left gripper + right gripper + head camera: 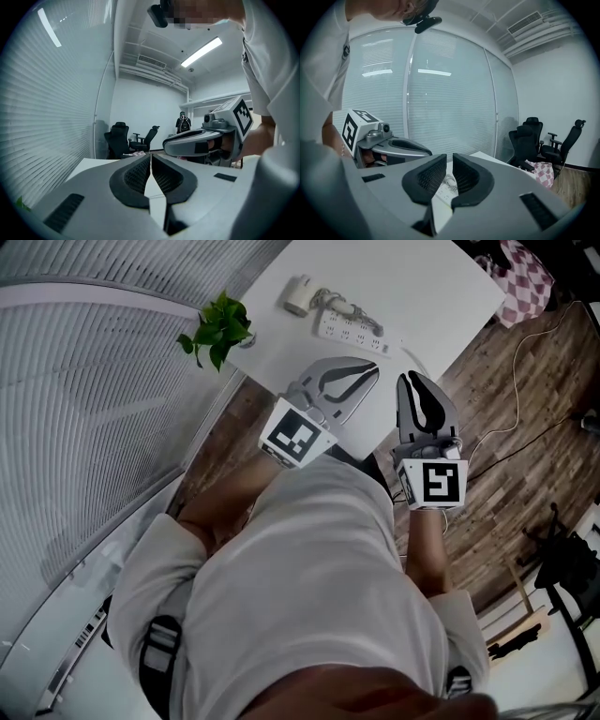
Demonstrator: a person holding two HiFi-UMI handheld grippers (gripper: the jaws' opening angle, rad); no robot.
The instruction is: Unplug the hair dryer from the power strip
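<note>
A white hair dryer (298,294) lies on the white table (422,287). Its coiled cord (339,306) runs to a white power strip (352,332) beside it. Both grippers hover off the table's near edge, apart from the strip. My left gripper (373,367) points at the strip's right end, its tips (151,157) together and empty. To its right, my right gripper (410,378) is shut with nothing in it. In the right gripper view the strip (442,191) shows just beyond the pads (429,176).
A potted green plant (217,329) stands at the table's left corner by the blinds (84,381). A checkered cloth (525,282) and office chairs (525,140) lie beyond the table. Thin cables (525,362) cross the wooden floor. A person (183,123) stands far back.
</note>
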